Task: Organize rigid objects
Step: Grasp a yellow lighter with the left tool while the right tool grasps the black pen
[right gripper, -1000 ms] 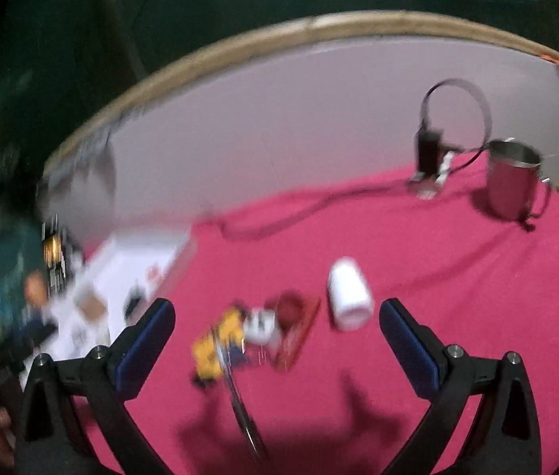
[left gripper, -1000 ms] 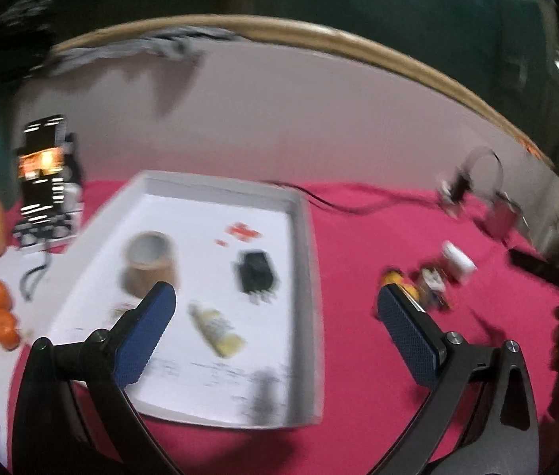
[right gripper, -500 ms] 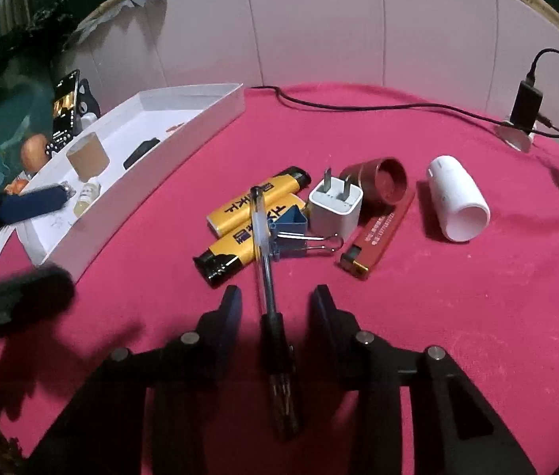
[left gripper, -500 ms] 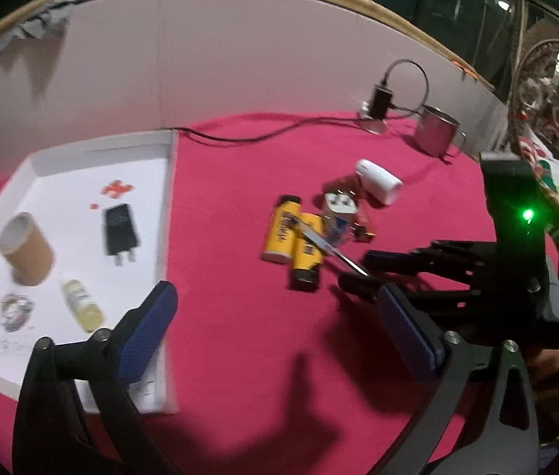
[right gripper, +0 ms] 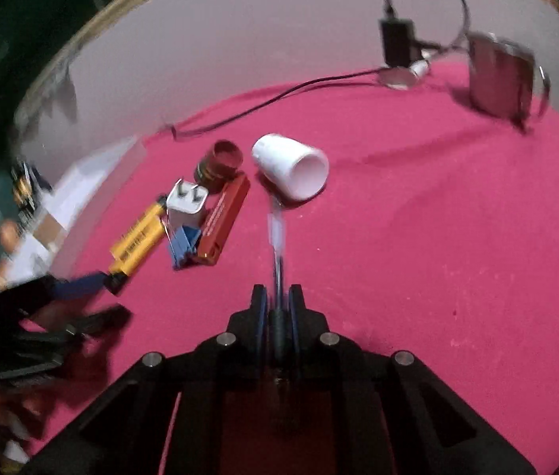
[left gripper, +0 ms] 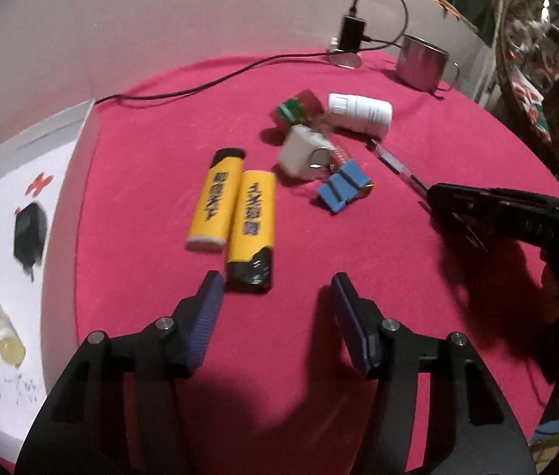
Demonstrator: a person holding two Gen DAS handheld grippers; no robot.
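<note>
A pile of small objects lies on the red cloth: two yellow lighters (left gripper: pixel 251 213), a white plug (left gripper: pixel 301 152), a blue binder clip (left gripper: pixel 342 190), a red lighter (right gripper: pixel 224 221), a dark red cap (right gripper: pixel 222 160) and a white bottle (left gripper: pixel 360 113). My right gripper (right gripper: pixel 278 297) is shut on a clear pen (right gripper: pixel 277 233) and holds it with its tip toward the white bottle (right gripper: pixel 291 172). My left gripper (left gripper: pixel 277 291) is open, its fingertips just short of the black end of the nearer yellow lighter.
A white tray (left gripper: pixel 61 150) at the left holds a black plug (left gripper: pixel 29 225), a small yellow bottle (left gripper: pixel 4 336) and a cardboard roll. A metal mug (left gripper: pixel 420 63) and a black charger with cable (left gripper: pixel 352 33) stand at the back by the wall.
My right gripper has closed on the pen and pulled it off the pile to the right. My left gripper has moved in toward the yellow lighters and narrowed its opening.
</note>
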